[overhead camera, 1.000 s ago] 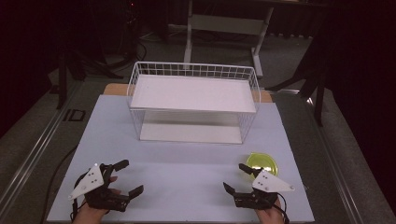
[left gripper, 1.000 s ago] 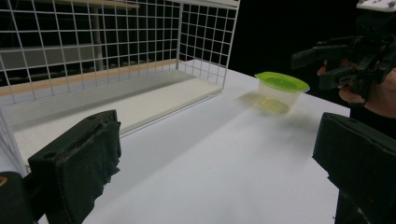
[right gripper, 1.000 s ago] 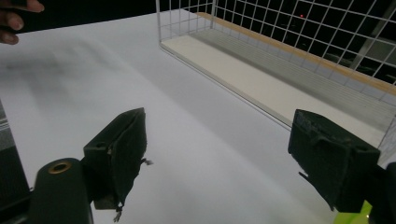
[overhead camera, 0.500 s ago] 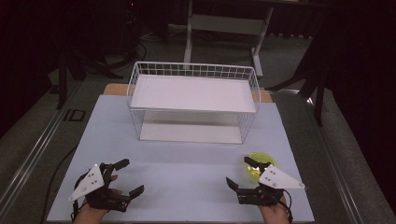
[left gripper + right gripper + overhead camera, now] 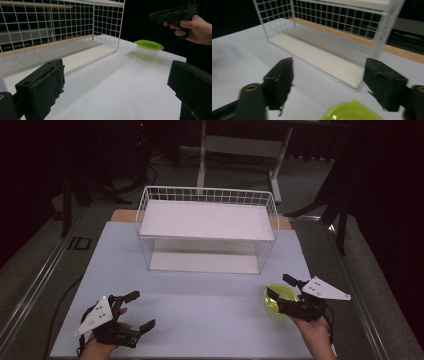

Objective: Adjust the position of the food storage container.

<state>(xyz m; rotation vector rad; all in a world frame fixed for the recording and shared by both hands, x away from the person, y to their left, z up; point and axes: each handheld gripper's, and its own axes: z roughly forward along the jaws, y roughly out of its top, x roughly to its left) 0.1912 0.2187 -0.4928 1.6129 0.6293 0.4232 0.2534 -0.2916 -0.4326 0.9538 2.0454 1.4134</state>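
Note:
A small clear container with a lime-green lid (image 5: 276,300) (image 5: 148,47) sits on the white table at the front right. My right gripper (image 5: 278,286) hovers just over it, open. Its jaws have just been closing a little, with nothing between the pads. In the right gripper view the lid (image 5: 352,113) lies below the open right gripper (image 5: 328,82). My left gripper (image 5: 142,310) (image 5: 117,82) rests open and empty near the front left edge. The left gripper view also has the other hand with its gripper (image 5: 175,13) above the container.
A white wire rack (image 5: 207,195) (image 5: 107,22) (image 5: 384,27) with two white shelves stands at the back middle of the table (image 5: 200,295). A wooden strip runs behind it. Dark floor and a stand's legs surround the table.
The right hand has moved away from the front edge and to the right, rising over the green-lidded container. The left hand has stayed where it was.

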